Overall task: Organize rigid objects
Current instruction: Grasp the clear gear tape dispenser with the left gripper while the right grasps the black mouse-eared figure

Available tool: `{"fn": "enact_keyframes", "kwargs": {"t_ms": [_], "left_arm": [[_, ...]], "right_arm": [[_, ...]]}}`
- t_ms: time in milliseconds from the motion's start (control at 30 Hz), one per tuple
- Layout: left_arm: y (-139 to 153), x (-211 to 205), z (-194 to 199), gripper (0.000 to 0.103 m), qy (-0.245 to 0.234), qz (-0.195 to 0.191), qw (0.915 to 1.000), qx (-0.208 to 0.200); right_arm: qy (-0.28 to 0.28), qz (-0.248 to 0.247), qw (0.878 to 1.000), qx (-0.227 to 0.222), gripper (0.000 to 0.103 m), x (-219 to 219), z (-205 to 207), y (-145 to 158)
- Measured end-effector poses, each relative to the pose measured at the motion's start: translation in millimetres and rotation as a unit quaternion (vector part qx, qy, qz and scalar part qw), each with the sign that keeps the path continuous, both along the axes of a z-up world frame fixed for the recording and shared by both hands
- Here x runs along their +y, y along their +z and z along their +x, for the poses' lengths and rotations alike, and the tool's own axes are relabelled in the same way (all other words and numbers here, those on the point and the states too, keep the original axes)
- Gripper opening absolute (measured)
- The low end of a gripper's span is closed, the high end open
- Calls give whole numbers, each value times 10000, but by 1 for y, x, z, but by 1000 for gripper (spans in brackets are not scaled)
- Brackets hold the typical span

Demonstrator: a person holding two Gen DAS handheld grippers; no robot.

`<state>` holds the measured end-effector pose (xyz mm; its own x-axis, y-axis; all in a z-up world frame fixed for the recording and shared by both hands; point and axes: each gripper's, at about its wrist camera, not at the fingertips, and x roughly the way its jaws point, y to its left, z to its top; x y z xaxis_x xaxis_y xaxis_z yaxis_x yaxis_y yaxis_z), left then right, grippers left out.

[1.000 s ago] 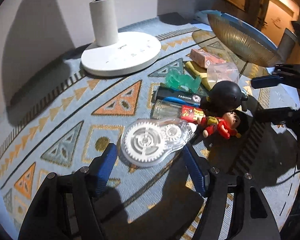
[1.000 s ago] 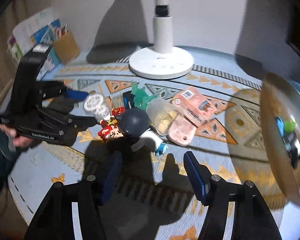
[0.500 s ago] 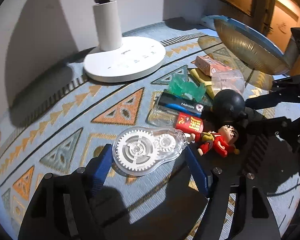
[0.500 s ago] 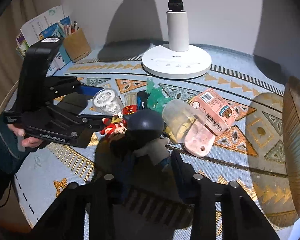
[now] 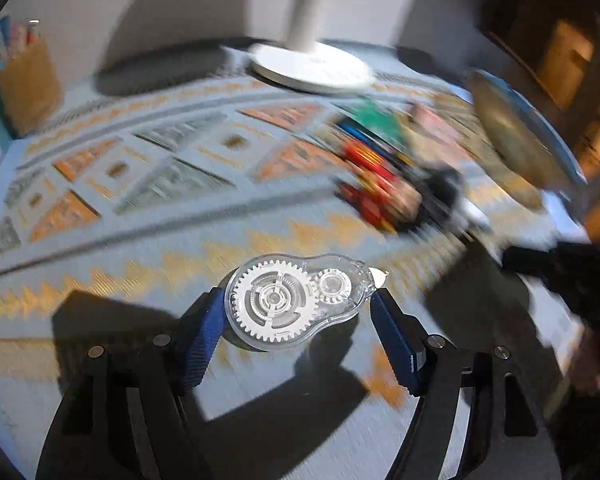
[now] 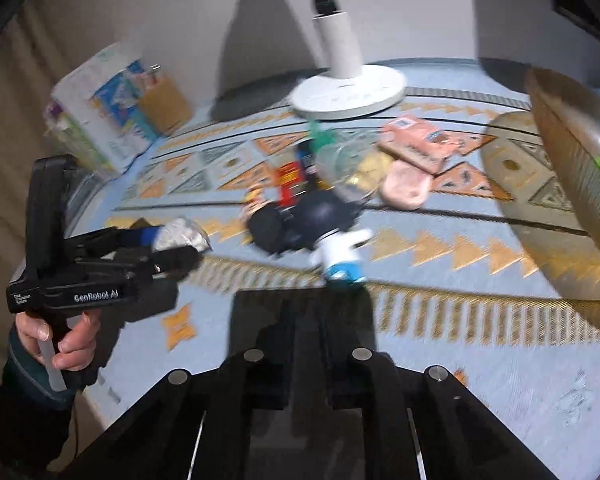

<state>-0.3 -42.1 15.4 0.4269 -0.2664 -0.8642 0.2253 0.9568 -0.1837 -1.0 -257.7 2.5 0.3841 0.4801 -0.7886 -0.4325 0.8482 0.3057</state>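
A clear tape dispenser [image 5: 288,300] with white gears is lifted off the patterned cloth, and my left gripper [image 5: 296,300] is shut on it, blue pads against both ends. In the right wrist view the same left gripper [image 6: 180,244] is at the left with the dispenser [image 6: 180,236], away from the pile. My right gripper [image 6: 306,300] is shut, its fingers together. A toy figure [image 6: 332,240] with a black round head and white and blue body lies just beyond the fingertips. Whether its blue end is pinched is unclear.
The pile holds a red figure [image 6: 288,176], a clear cup [image 6: 348,160], a pink box [image 6: 416,144] and a green piece [image 6: 320,136]. A white lamp base [image 6: 348,92] stands behind it, a golden bowl [image 6: 572,160] at the right, a brown holder [image 6: 164,104] and booklets [image 6: 100,108] at the back left.
My left gripper has carried the dispenser up and left, away from the pile. The right jaws have closed from wide apart to shut at the black-headed toy's body.
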Motion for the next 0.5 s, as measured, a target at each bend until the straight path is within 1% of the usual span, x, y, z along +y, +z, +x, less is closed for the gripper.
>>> {"fn": "enact_keyframes", "kwargs": {"t_ms": [33,67,100,133,167,200,267,367,400,433,467,500], "left_arm": [[1,-5,-8,72,-286,-50,9996,67],[1,-9,-14,72,-453,12,9990,61],[1,-13,-17,73,-522,103,9986,34],[0,-16,-21,73,-638,256,9976,0],[-1,-19,-24,73,-834,373,9958,15],[-2,-21,-26,74,-999,426,9941,66],[-2,-22,-34,74,-1443,517,9882,61],[-1,-20,-47,75,-1946,543,9793,100],[0,-17,-49,75,-2012,572,9778,104],[3,-14,-49,75,-1972,685,9780,-7],[7,-10,-47,75,-1828,810,9796,-181],[10,-6,-43,75,-1668,844,9818,-337]], "right_arm": [[-38,-103,9999,-82,18,1,-2,2],[-129,-222,9995,-193,30,0,-2,5],[-184,-256,9992,-249,40,0,-1,6],[-252,-266,9988,-311,62,-2,2,8],[-280,-262,9986,-369,69,-2,5,8],[-252,-247,9985,-416,69,-2,8,8],[-106,-297,9989,-339,69,2,17,5],[19,-566,9980,-262,69,13,29,-5],[55,-636,9976,-265,68,17,31,-8],[81,-716,9970,-296,64,21,34,-10],[120,-801,9961,-345,57,25,36,-11],[141,-878,9953,-383,54,29,39,-13]]}}
